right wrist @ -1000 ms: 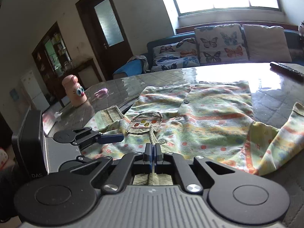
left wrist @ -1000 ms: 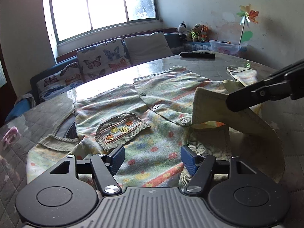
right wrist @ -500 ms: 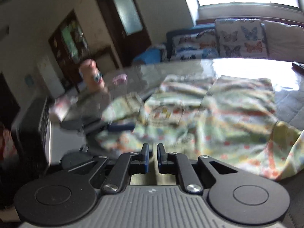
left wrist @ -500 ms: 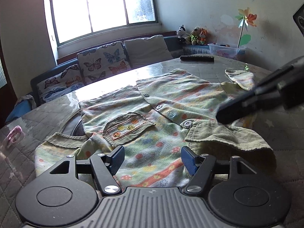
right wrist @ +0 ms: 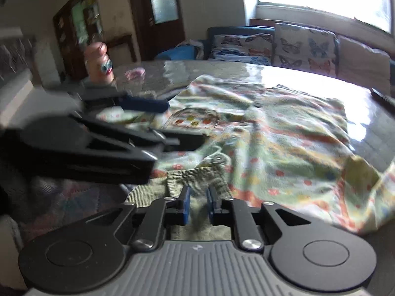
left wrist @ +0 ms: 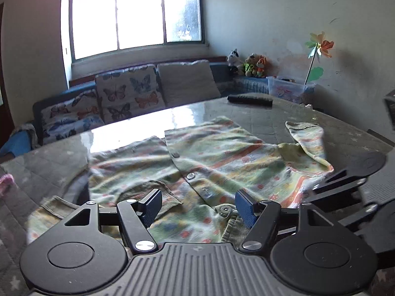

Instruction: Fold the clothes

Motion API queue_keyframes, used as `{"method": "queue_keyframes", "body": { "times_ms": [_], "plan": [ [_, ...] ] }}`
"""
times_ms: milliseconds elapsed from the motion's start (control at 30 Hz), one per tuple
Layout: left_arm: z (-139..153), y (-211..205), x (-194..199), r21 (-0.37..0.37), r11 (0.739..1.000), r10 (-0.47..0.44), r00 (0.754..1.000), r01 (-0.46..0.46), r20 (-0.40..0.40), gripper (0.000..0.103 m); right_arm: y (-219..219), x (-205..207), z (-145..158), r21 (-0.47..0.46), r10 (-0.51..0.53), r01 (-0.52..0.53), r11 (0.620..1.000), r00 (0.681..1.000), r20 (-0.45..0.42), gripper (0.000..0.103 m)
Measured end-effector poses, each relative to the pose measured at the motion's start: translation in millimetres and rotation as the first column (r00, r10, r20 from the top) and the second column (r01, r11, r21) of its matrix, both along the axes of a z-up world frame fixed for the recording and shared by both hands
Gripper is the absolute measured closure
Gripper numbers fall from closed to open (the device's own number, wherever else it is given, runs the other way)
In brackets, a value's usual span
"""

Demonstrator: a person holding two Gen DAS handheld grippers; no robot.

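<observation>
A child's pale green shirt (left wrist: 222, 162) with coloured stripes and dots lies front up on the glass-topped table (left wrist: 138, 128); it also shows in the right wrist view (right wrist: 284, 133). My left gripper (left wrist: 197, 204) is open and empty just above the shirt's near edge, by the ribbed collar (left wrist: 234, 229). My right gripper (right wrist: 197, 204) has its jaws slightly apart over the collar (right wrist: 195, 180), no longer pinching it. One sleeve (left wrist: 308, 135) lies folded at the right.
A black remote (left wrist: 249, 100) lies at the table's far side. A pink figurine (right wrist: 98, 61) and a small pink item (right wrist: 134, 72) stand at the left. A sofa with butterfly cushions (left wrist: 128, 96) runs behind the table.
My right gripper has let go of the collar it was carrying, and its jaws have opened a little. The collar now lies flat on the shirt. Both grippers have come closer together.
</observation>
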State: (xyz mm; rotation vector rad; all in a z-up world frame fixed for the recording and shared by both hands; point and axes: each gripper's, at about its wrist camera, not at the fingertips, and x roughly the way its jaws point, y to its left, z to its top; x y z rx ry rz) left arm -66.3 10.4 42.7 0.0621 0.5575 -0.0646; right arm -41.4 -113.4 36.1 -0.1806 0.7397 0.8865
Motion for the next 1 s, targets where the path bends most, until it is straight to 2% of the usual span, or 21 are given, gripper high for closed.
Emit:
{"method": "queue_keyframes", "body": {
  "times_ms": [167,200,333,400,600,733,833,867,900,933,1000],
  "plan": [
    [-18.4,-10.2,4.6,0.016,1.0,-0.016,0.999,0.016,-0.047,0.034,-46.5,21.3,17.6,0.046,-0.18,0.179,0.983,0.983,0.035,0.075],
    [-21.0,-12.8,3.5,0.024,0.999,-0.023,0.998,0.024,-0.052,0.034,-54.9,30.9,20.1,0.039,-0.235,0.233,0.972,0.971,0.054,0.069],
    [-26.6,-22.4,-2.0,0.056,0.997,-0.047,0.997,0.051,-0.057,0.034,-76.8,69.5,22.0,0.017,-0.375,0.375,0.927,0.921,0.108,0.068],
    [-27.8,-24.8,-3.4,0.065,0.997,-0.049,0.997,0.052,-0.052,0.034,-90.1,104.0,19.4,0.009,-0.453,0.455,0.89,0.884,0.12,0.067],
    [-27.7,-23.3,-2.2,0.055,0.997,-0.051,0.997,0.054,-0.057,0.034,-104.5,172.2,2.3,-0.051,-0.568,0.578,0.814,0.812,0.132,0.067],
    [-27.8,-22.1,-1.1,0.043,0.998,-0.052,0.997,0.054,-0.062,0.034,-104.0,196.5,-12.6,-0.099,-0.595,0.608,0.788,0.793,0.132,0.068],
    [-27.8,-22.2,-0.3,0.039,0.998,-0.053,0.997,0.055,-0.064,0.034,-101.3,206.7,-21.3,-0.126,-0.598,0.614,0.779,0.788,0.143,0.07],
    [-27.9,-22.1,-0.1,0.038,0.998,-0.053,0.997,0.055,-0.064,0.034,-100.3,208.0,-22.2,-0.13,-0.601,0.618,0.775,0.785,0.149,0.076],
    [-28.0,-22.0,0.2,0.037,0.998,-0.052,0.997,0.055,-0.065,0.034,-100.4,208.2,-21.8,-0.132,-0.611,0.63,0.766,0.776,0.155,0.088],
    [-28.0,-21.8,0.5,0.036,0.998,-0.052,0.997,0.055,-0.065,0.033,-102.1,208.2,-21.2,-0.133,-0.623,0.642,0.755,0.766,0.159,0.094],
    [-28.1,-21.3,0.6,0.032,0.998,-0.051,0.997,0.054,-0.066,0.033,-108.8,204.4,-17.2,-0.114,-0.638,0.655,0.746,0.754,0.158,0.099]
  ]
}}
